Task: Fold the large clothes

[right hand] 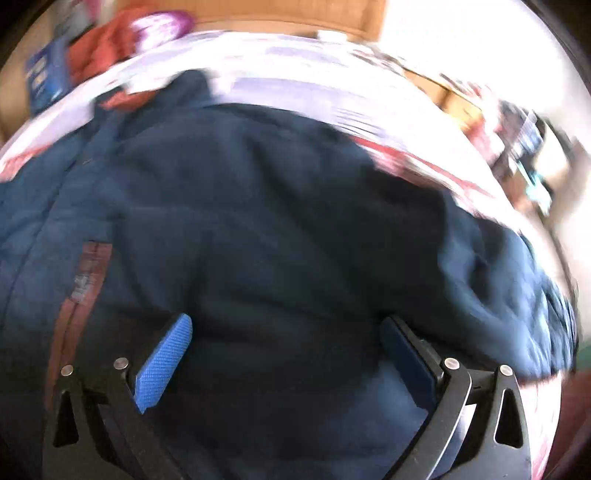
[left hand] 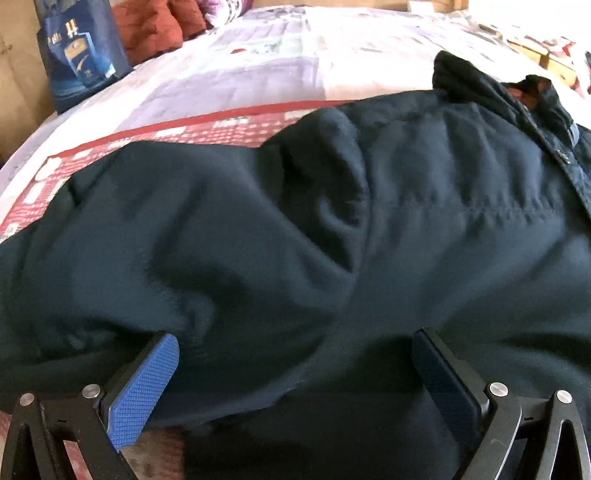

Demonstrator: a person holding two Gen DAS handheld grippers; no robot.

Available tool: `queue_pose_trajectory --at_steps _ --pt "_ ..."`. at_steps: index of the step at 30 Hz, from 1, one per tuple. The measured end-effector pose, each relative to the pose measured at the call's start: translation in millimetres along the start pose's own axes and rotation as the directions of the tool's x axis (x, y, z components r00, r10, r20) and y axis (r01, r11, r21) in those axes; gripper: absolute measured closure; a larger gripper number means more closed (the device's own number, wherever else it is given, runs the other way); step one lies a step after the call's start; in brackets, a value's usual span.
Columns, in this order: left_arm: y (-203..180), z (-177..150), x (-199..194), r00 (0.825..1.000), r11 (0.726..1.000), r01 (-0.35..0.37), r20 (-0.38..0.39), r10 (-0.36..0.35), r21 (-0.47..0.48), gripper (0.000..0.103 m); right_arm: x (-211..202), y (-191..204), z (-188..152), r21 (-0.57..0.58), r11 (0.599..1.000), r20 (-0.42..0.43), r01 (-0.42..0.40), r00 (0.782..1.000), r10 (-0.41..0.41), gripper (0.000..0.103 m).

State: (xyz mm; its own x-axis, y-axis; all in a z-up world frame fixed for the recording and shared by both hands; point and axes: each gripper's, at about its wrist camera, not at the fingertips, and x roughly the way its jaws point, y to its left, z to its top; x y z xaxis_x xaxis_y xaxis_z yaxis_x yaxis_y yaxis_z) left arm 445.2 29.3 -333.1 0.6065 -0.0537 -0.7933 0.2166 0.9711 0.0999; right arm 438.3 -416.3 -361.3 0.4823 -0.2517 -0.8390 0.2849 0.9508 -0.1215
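— While the dark navy jacket (left hand: 332,229) lies spread across the bed, where do you have it in the left wrist view?

— It fills most of that view, rumpled, with a stitched seam running across its right half and the collar (left hand: 532,92) at the far right, a rust-coloured lining showing inside it. My left gripper (left hand: 295,354) sits low over the cloth, fingers spread wide, with only loose fabric between the blue pads (left hand: 144,391). I cannot tell whether the pads touch the cloth.

— And the other side?

— The right wrist view is blurred. My right gripper (right hand: 286,339) is also wide apart over the jacket (right hand: 277,221), holding nothing. A reddish strip, likely the zip (right hand: 85,280), runs down the jacket's left part there.

— What is under it?

— A patchwork bedspread (left hand: 258,66), pale lilac and white panels with a red checked band (left hand: 155,140) just beyond the jacket's far edge.

— Anything further out?

— At the far left corner of the bed stands a blue gift bag (left hand: 81,55), and beside it a rust-red cloth heap (left hand: 155,26). Wooden furniture (left hand: 557,66) shows past the bed's right side.
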Motion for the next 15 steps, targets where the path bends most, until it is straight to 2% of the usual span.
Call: queue_pose_trajectory --at_steps 5,9,12,15 --pt "5 -6 -4 1.000 1.000 -0.014 0.001 0.014 0.006 0.000 -18 -44 -51 0.081 0.996 -0.059 0.034 0.998 -0.029 0.000" --pt "8 -7 -2 1.000 0.999 -0.026 -0.013 0.027 0.025 0.000 -42 -70 -93 0.144 0.989 -0.048 0.029 0.999 -0.022 0.000" --pt "12 -17 -10 0.999 0.999 -0.032 -0.027 0.033 0.044 0.000 -64 -81 -116 0.127 0.987 -0.049 0.093 0.995 -0.088 0.000" --pt "14 -29 -20 0.999 0.998 -0.029 -0.044 0.031 0.054 0.000 -92 -62 -136 0.079 0.989 -0.061 0.129 0.990 -0.124 0.000"
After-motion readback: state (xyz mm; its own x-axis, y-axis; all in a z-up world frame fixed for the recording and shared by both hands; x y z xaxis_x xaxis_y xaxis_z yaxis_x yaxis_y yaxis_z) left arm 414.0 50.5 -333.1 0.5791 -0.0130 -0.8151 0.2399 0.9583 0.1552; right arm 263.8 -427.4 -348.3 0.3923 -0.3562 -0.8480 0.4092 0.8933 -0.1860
